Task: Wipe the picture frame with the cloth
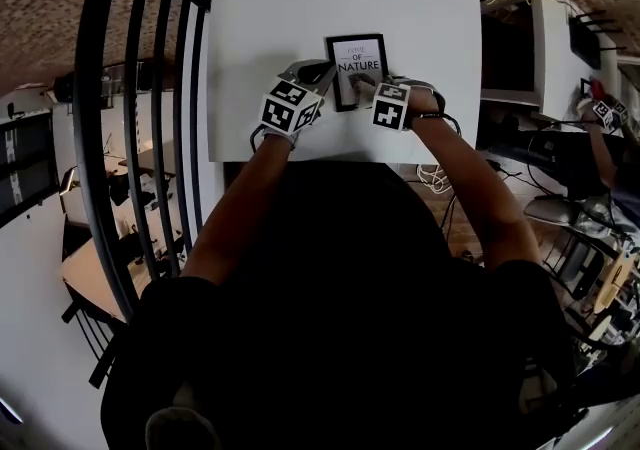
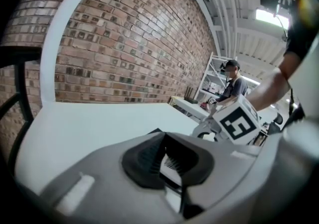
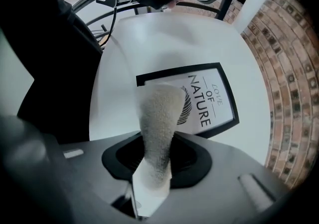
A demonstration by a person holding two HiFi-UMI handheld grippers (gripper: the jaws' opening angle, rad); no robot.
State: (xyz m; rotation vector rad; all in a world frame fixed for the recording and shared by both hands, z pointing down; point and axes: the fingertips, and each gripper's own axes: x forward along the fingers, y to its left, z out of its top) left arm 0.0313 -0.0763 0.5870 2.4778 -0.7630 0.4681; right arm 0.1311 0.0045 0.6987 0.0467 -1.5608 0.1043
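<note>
A black picture frame (image 1: 357,63) with a white "Love of Nature" print lies flat on the white table (image 1: 260,38). My right gripper (image 1: 362,88) is shut on a beige cloth (image 3: 158,123). The cloth hangs down onto the print's lower left part, over the leaf drawing, in the right gripper view, where the frame (image 3: 212,101) fills the middle. My left gripper (image 1: 322,73) sits at the frame's left edge. In the left gripper view its jaws (image 2: 167,161) are closed on the frame's edge, with a strip of black rim and print showing between the pads.
A black metal railing (image 1: 150,88) runs along the table's left side. Desks and shelves with cables (image 1: 540,48) stand to the right. A brick wall (image 2: 124,44) rises beyond the table's far edge. Another person (image 2: 234,86) stands in the background.
</note>
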